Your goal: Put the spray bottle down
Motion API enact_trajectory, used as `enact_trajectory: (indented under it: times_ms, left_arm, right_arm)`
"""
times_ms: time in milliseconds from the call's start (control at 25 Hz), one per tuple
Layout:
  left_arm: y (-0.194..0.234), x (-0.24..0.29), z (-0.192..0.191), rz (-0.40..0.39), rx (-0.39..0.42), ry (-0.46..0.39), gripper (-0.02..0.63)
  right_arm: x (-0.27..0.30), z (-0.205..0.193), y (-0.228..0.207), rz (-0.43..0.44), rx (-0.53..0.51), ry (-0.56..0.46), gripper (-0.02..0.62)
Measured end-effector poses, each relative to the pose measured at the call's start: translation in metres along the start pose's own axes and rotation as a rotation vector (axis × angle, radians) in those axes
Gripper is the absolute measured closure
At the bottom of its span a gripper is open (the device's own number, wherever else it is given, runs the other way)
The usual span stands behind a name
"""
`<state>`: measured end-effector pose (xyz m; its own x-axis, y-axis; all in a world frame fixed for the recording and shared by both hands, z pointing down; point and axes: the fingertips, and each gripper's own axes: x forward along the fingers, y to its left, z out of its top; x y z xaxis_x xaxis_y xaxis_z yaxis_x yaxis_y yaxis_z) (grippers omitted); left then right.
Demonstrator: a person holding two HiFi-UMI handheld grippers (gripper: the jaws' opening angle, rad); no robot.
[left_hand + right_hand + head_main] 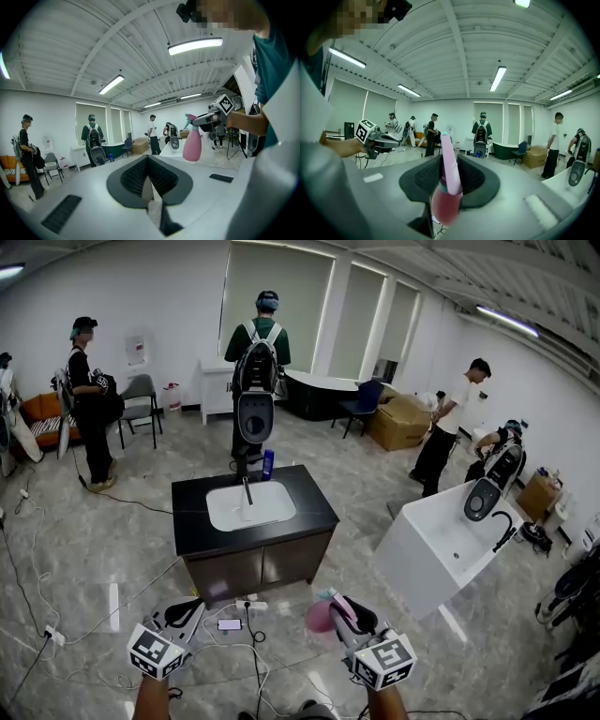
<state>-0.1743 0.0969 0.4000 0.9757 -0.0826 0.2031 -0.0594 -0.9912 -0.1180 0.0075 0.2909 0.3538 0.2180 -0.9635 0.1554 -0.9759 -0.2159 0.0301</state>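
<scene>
Low in the head view, above a marble-patterned floor [112, 549] strewn with cables, the right gripper [337, 607] is clamping its jaws on the neck of the pink spray bottle [319, 618], just under the sprayer head. The bottle's body is hanging below the pads in the air, well short of any surface. Whether any liquid is sitting inside the tinted bottle I cannot tell. Beside it the left gripper [190, 612] is holding its jaws pressed together with nothing between them, and it is staying apart from the bottle. Ahead of both grippers a black-topped cabinet [309, 512] is standing on the floor, carrying a white basin [220, 495] sunk into its counter. A faucet [247, 490] is rising at the basin's back edge, and a small blue bottle [268, 463] is standing upright on the counter's far edge, outside the basin. Off to the right a white sink unit [422, 549] is standing at an angle, with a black faucet [504, 531] curving over its bowl. Farther back a cardboard box [398, 421] is sitting on the floor, its contents hidden. Behind the cabinet a person with a backpack [258, 352] is standing, facing away.
</scene>
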Motion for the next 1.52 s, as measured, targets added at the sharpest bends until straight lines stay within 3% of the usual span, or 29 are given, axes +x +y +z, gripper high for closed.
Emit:
enact_trajectory:
  times_ms: [240,680,1080,1520]
  left_arm:
    - [0.018,0.026,-0.015,0.027,-0.025,0.024,0.604]
    - [0.041,0.110,0.002,0.173,-0.059,0.053,0.604]
    - [0.044,0.172,0.003,0.262,-0.085,0.081,0.604]
    - [0.058,0.198,-0.006,0.311,-0.102,0.103,0.604]
  right_arm:
    - [0.045,0.000,-0.018,0.059,0.001,-0.004,0.485]
    - [0.133,0.002,-0.100,0.248,0.003,0.006,0.485]
    - [0.185,-0.004,-0.157,0.360,-0.006,0.013,0.486]
    - [0.224,-0.019,-0.174,0.430,0.018,0.030,0.486]
